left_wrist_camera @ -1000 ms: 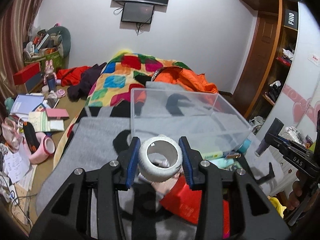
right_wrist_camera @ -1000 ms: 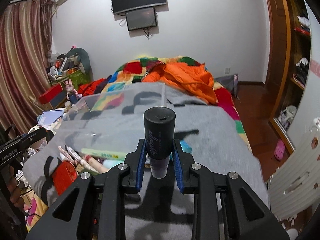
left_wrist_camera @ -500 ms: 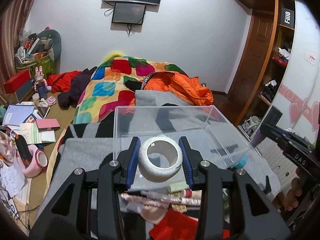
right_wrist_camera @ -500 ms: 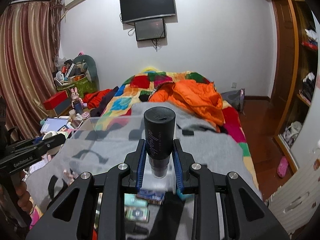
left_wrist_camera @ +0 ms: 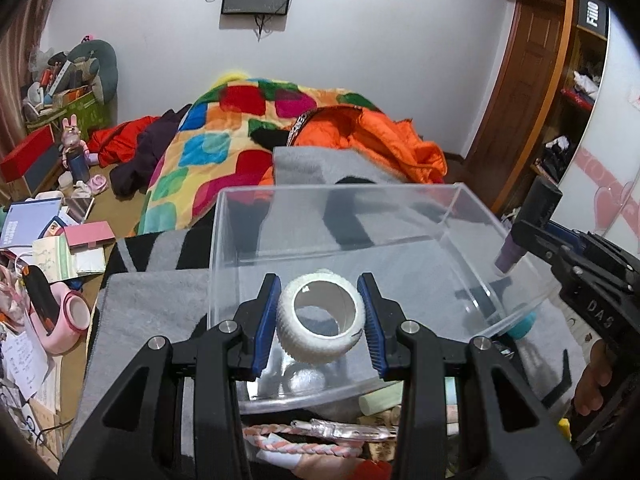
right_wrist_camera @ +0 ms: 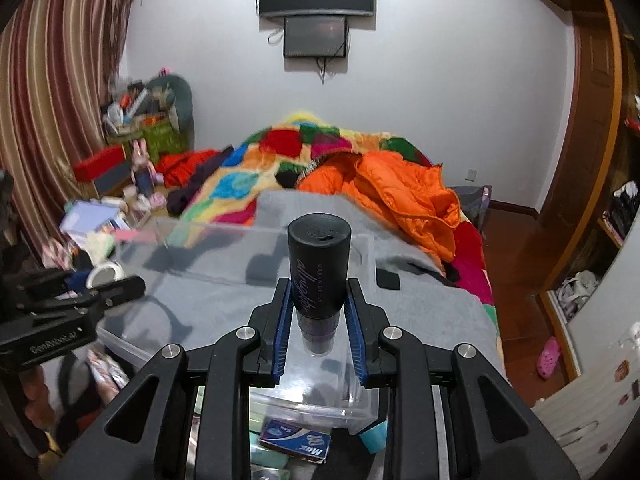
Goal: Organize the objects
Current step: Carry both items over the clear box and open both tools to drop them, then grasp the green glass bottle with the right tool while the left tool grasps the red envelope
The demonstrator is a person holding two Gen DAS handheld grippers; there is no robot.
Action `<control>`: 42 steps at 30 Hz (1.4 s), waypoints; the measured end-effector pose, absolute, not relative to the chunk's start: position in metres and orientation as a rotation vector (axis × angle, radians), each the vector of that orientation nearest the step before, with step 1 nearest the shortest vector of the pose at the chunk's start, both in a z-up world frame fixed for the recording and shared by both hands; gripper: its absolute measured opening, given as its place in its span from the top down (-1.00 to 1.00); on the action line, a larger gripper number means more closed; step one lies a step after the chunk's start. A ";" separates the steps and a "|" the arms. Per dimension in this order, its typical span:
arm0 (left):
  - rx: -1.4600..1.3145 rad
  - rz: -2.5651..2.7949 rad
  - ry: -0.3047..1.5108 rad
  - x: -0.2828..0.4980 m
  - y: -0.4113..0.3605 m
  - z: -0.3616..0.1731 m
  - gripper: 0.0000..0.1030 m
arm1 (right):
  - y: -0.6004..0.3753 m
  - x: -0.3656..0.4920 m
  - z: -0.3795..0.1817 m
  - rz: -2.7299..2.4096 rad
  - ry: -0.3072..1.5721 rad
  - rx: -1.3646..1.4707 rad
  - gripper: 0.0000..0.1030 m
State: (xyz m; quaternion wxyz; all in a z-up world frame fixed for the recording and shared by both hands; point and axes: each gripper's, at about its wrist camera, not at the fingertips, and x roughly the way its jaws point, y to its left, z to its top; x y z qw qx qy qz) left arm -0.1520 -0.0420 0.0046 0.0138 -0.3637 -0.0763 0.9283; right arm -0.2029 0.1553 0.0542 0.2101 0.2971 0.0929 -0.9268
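My left gripper [left_wrist_camera: 320, 316] is shut on a white tape roll [left_wrist_camera: 320, 318], holding it over the near edge of a clear plastic box [left_wrist_camera: 456, 216] that stands on the grey blanket [left_wrist_camera: 152, 308]. My right gripper [right_wrist_camera: 316, 316] is shut on a black spray bottle [right_wrist_camera: 319, 268], cap up, above the same clear plastic box [right_wrist_camera: 224, 232]. In the left wrist view the right gripper [left_wrist_camera: 520, 248] reaches in from the right with the black spray bottle [left_wrist_camera: 536, 204] over the box's right wall. In the right wrist view the left gripper [right_wrist_camera: 100, 284] comes in from the left with the white tape roll [right_wrist_camera: 105, 273].
Small items lie on the blanket before the box: a braided band [left_wrist_camera: 304, 446], a green tube [left_wrist_camera: 380, 400], a blue packet [right_wrist_camera: 296, 442]. A patchwork quilt [left_wrist_camera: 216, 136] and orange jacket [left_wrist_camera: 380, 144] lie behind. Papers and a pink tape dispenser [left_wrist_camera: 66, 320] clutter the floor on the left.
Both grippers have moved forward with their loads to stand over the clear box. The loose items on the blanket have slid to the bottom of both views.
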 end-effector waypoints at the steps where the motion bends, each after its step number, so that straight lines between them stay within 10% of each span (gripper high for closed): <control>1: -1.142 2.886 -0.232 -0.154 -0.042 0.002 0.24 | 0.153 -0.204 0.050 -2.577 0.285 0.839 0.55; 16: -1.197 2.841 -0.208 -0.166 -0.037 -0.012 0.14 | 0.118 -0.209 0.023 -2.478 0.458 0.909 0.54; 21: -1.163 2.840 -0.228 -0.157 -0.038 -0.003 -0.03 | 0.117 -0.202 0.029 -2.461 0.425 0.873 0.05; 31: -1.070 2.902 -0.151 -0.126 -0.027 0.021 -0.60 | 0.134 -0.181 0.047 -2.463 0.337 0.834 -0.19; 42: -1.080 2.904 -0.196 -0.083 -0.027 0.012 -0.78 | 0.164 -0.137 0.041 -2.408 0.226 0.872 -0.37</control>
